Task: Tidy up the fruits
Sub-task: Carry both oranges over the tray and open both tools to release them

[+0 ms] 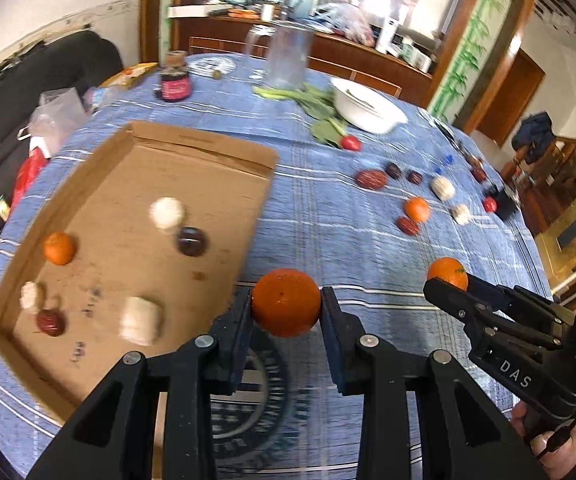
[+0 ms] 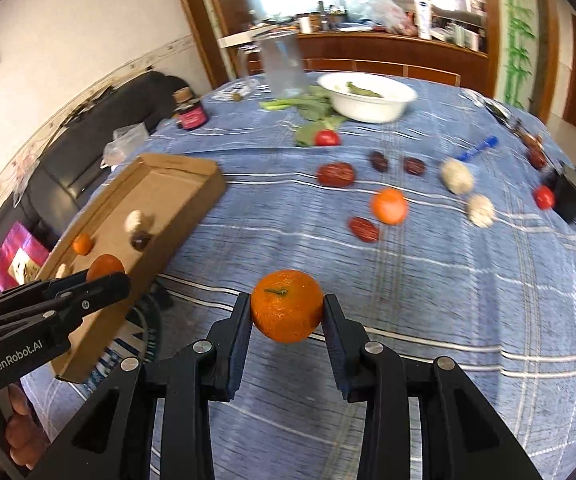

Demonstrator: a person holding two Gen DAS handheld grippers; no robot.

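Note:
My left gripper (image 1: 286, 307) is shut on a tangerine (image 1: 286, 304), held above the blue tablecloth just right of the cardboard tray (image 1: 135, 184). My right gripper (image 2: 286, 312) is shut on another tangerine (image 2: 286, 307); it also shows in the left wrist view (image 1: 448, 274). The tray holds a tangerine (image 1: 59, 248), a dark date (image 1: 191, 241), a red date (image 1: 50, 322) and pale round pieces (image 1: 167, 213). Loose on the cloth lie a tangerine (image 2: 388, 206), red dates (image 2: 336, 175) and pale pieces (image 2: 456, 176).
A white bowl (image 2: 368, 98) with greens (image 2: 312, 110) beside it, a clear glass jar (image 2: 281, 66) and a dark jar (image 2: 191, 114) stand at the far side. Small tomatoes (image 2: 326, 138) and a black object (image 2: 568, 192) lie to the right. A dark sofa is beyond the table's left edge.

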